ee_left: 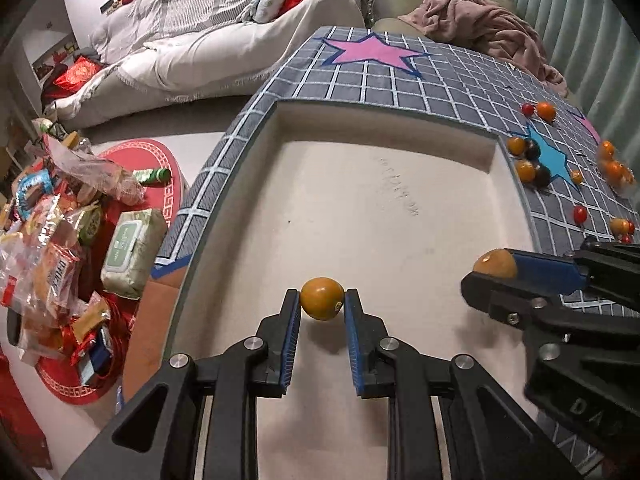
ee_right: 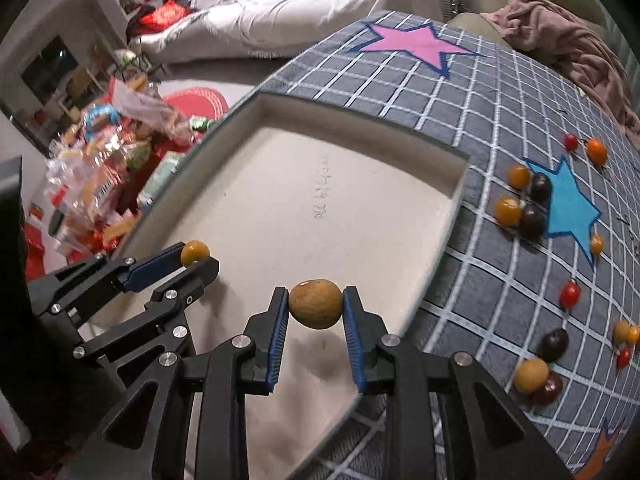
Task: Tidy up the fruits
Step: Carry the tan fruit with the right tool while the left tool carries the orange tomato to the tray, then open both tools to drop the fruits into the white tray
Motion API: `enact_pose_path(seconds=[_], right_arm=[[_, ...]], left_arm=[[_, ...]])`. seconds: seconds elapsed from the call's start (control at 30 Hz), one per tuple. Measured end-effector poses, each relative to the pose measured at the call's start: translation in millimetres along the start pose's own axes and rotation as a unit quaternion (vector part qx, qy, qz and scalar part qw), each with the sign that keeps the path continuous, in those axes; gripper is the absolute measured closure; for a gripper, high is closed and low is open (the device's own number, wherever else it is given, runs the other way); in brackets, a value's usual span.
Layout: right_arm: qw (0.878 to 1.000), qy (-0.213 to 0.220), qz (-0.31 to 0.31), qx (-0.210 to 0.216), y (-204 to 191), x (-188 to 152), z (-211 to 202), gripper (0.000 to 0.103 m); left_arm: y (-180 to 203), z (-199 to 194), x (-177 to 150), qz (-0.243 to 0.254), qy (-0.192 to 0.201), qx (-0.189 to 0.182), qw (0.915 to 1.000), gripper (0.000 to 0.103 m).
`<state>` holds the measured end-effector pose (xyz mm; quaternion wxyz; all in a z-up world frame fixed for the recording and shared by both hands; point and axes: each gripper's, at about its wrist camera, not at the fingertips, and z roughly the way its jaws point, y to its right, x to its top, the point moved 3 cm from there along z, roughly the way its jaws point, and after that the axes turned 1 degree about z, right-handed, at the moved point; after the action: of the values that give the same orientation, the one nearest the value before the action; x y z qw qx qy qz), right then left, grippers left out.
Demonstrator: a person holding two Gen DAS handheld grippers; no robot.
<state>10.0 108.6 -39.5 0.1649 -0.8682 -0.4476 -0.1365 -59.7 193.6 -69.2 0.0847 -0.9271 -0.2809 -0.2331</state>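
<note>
Black, blue-padded fingers of the left gripper [ee_left: 322,299] fill the lower edge of the left wrist view, closed on a small round orange-yellow fruit [ee_left: 322,298] pinched between the two pads. This fruit hangs over the near part of a shallow cream-coloured rectangular tray [ee_left: 380,184], whose floor is bare apart from faint dark writing. From the right edge of the same view enters the right gripper [ee_left: 494,266], likewise clamped on a second round yellow-brown fruit [ee_left: 495,264], held above the tray's right rim.

Seen from the right wrist, the right gripper [ee_right: 316,304] holds its dull yellow-brown fruit [ee_right: 316,304] squarely between both pads, over the tray's [ee_right: 360,136] near right corner; the left gripper [ee_right: 196,254] with its fruit [ee_right: 195,252] appears at left, over the tray's left side.

Right of the tray, a grey cloth with a white grid and coloured stars [ee_right: 460,92] carries the loose fruits [ee_right: 524,204]: orange-yellow and dark brown rounds clustered beside the blue star [ee_right: 570,204], small red ones scattered farther out, and another group near the bottom right. Beyond the table stand a white-covered sofa [ee_left: 192,40] and a pile of packaged snacks [ee_left: 60,220] on the floor.
</note>
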Motion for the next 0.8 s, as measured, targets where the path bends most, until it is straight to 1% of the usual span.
enact_pose_path(seconds=[0.17, 0.2, 0.23, 0.27, 0.3, 0.33, 0.37, 0.4, 0.43, 0.47, 0.5, 0.53, 0.57, 0.6, 0.63, 0.7, 0.8], right_arm=[[1.000, -0.015, -0.003, -0.012, -2.4, 3.4, 17.1, 0.073], [1.000, -0.014, -0.003, -0.012, -2.9, 3.7, 18.4, 0.071], [1.000, -0.010, -0.005, -0.017, -3.4, 4.5, 17.8, 0.069], [1.000, -0.011, -0.005, -0.022, -2.9, 5.6, 18.9, 0.069], [1.000, -0.011, -0.002, -0.021, -0.1, 5.6, 18.6, 0.068], [1.000, -0.011, 0.001, -0.021, 2.2, 5.7, 18.3, 0.066], [1.000, -0.009, 0.005, -0.019, 5.3, 5.6, 16.7, 0.057], [1.000, -0.004, 0.005, -0.014, 5.7, 6.2, 14.3, 0.050], [1.000, 0.000, 0.006, -0.017, 6.9, 6.7, 11.6, 0.045], [1.000, 0.005, 0.006, -0.012, 6.7, 7.6, 9.1, 0.042], [1.000, 0.009, 0.007, -0.012, 6.5, 8.3, 6.7, 0.036], [1.000, 0.014, 0.007, -0.002, 4.3, 9.0, 3.8, 0.030], [1.000, 0.019, 0.008, 0.000, 2.9, 9.5, 1.1, 0.014], [1.000, 0.024, 0.007, 0.002, 1.1, 10.2, -1.3, 0.011], [1.000, 0.028, 0.006, 0.002, -0.3, 10.6, -4.3, 0.011], [0.999, 0.035, 0.002, 0.006, -2.4, 10.6, -10.6, 0.011], [0.998, 0.055, 0.003, 0.008, 0.0, 10.0, -26.9, 0.011]], left_arm=[[-4.2, 6.2, -1.6, 0.007, 0.003, -0.001, 1.0000, 0.078], [-5.1, 6.9, -1.1, 0.008, 0.004, -0.002, 1.0000, 0.076], [-6.8, 7.3, -0.8, 0.007, 0.005, 0.006, 0.9999, 0.065], [-10.4, 7.9, -0.7, 0.002, 0.007, 0.023, 0.9997, 0.048], [-14.5, 8.7, 0.2, -0.004, 0.008, 0.035, 0.9993, 0.039], [-19.6, 9.8, -0.1, -0.015, 0.009, 0.039, 0.9991, 0.031], [-21.9, 10.4, -0.7, -0.021, 0.009, 0.031, 0.9993, 0.031], [-24.0, 12.0, -2.0, -0.027, 0.004, 0.019, 0.9994, 0.031], [-25.5, 12.0, -2.8, -0.032, 0.004, 0.017, 0.9993, 0.031], [-25.6, 12.0, -3.2, -0.034, 0.004, 0.016, 0.9993, 0.031], [-26.0, 11.7, -3.5, -0.034, 0.004, 0.017, 0.9993, 0.031], [-25.3, 11.5, -3.5, -0.033, 0.004, 0.018, 0.9993, 0.029], [-24.0, 11.5, -3.4, -0.030, 0.003, 0.019, 0.9994, 0.023], [-21.4, 11.9, -3.6, -0.023, -0.001, 0.014, 0.9996, 0.020], [-19.3, 11.4, -3.7, -0.019, 0.000, 0.017, 0.9997, 0.019], [-15.4, 8.6, -3.8, -0.011, 0.004, 0.027, 0.9996, 0.019], [-12.4, -0.3, -2.0, -0.009, 0.009, 0.022, 0.9997, 0.019]])
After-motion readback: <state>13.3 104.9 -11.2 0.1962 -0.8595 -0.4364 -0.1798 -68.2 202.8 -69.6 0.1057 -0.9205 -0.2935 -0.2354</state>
